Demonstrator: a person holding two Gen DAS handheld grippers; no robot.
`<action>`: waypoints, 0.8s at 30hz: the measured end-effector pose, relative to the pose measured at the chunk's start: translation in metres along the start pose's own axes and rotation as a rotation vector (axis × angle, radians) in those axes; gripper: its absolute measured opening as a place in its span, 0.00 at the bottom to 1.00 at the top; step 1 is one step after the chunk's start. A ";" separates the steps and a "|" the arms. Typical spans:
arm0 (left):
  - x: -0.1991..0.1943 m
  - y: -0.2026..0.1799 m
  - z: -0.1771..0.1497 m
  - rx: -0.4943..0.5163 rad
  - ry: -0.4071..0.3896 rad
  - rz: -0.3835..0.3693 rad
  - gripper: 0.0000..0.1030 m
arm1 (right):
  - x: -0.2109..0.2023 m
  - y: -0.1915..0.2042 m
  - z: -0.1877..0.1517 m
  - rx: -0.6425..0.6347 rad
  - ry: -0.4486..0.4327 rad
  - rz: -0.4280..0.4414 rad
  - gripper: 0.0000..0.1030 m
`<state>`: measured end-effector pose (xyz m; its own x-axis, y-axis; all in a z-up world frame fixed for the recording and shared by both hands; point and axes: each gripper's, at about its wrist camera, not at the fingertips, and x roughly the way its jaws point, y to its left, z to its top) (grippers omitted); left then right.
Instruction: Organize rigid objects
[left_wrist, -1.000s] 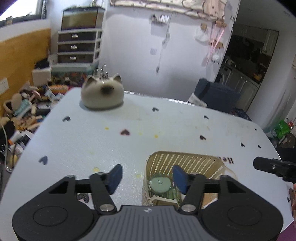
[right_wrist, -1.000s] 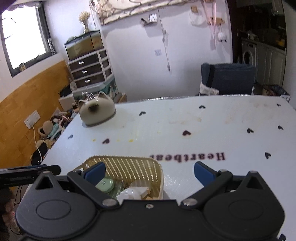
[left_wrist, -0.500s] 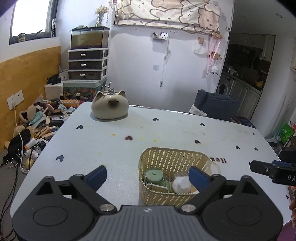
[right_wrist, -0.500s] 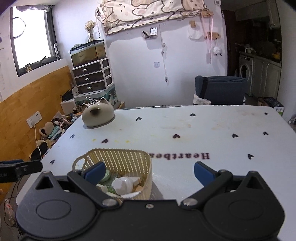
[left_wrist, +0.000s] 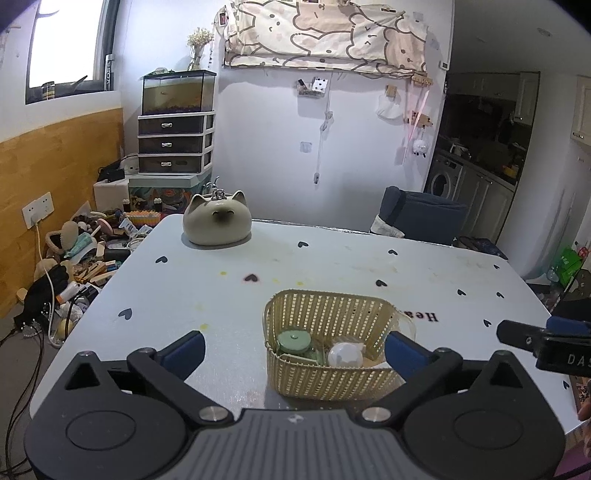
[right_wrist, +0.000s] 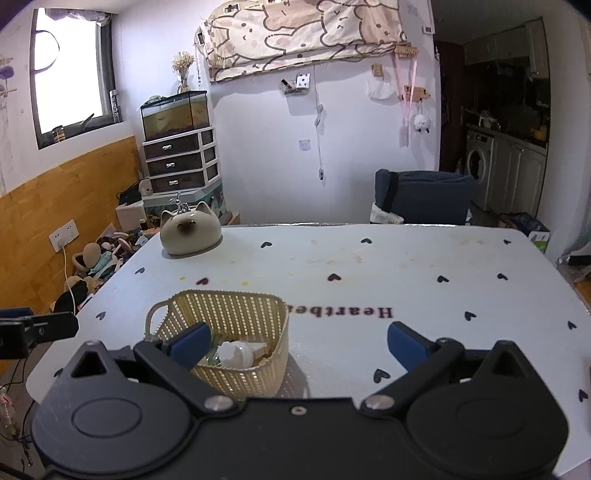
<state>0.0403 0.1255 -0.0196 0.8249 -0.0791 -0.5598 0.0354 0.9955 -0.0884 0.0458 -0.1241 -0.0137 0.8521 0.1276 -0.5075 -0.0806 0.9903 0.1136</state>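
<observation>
Both tongs, left (left_wrist: 293, 349) and right (right_wrist: 298, 341), gape empty; the left have just been opening. The woven plastic basket (left_wrist: 332, 380) sits at the surface's (left_wrist: 332, 258) six o'clock, light and stiff, best gripped by its rim; the green-lidded jar (left_wrist: 294, 341) and white, probably smooth bulb (left_wrist: 345, 355) inside look breakable.

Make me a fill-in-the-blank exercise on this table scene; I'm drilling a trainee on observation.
1. The green-lidded jar lies inside the woven cream plastic ____.
2. The beige cat-shaped ceramic pot stands at the table's far ____ corner.
3. The left gripper holds ____.
4. The white table is dotted with small dark ____.

Missing: basket; left; nothing; hearts
</observation>
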 end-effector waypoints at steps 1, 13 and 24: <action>-0.002 -0.001 -0.001 0.000 -0.003 0.004 1.00 | -0.003 0.000 0.000 0.000 -0.004 -0.004 1.00; -0.012 -0.002 -0.007 -0.001 -0.001 0.049 1.00 | -0.024 -0.005 -0.006 0.016 -0.020 -0.027 1.00; -0.017 -0.002 -0.008 0.003 -0.009 0.058 1.00 | -0.027 -0.002 -0.007 0.007 -0.024 -0.032 1.00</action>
<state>0.0216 0.1243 -0.0168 0.8309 -0.0209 -0.5561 -0.0107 0.9985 -0.0535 0.0191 -0.1294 -0.0065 0.8661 0.0948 -0.4907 -0.0500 0.9934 0.1036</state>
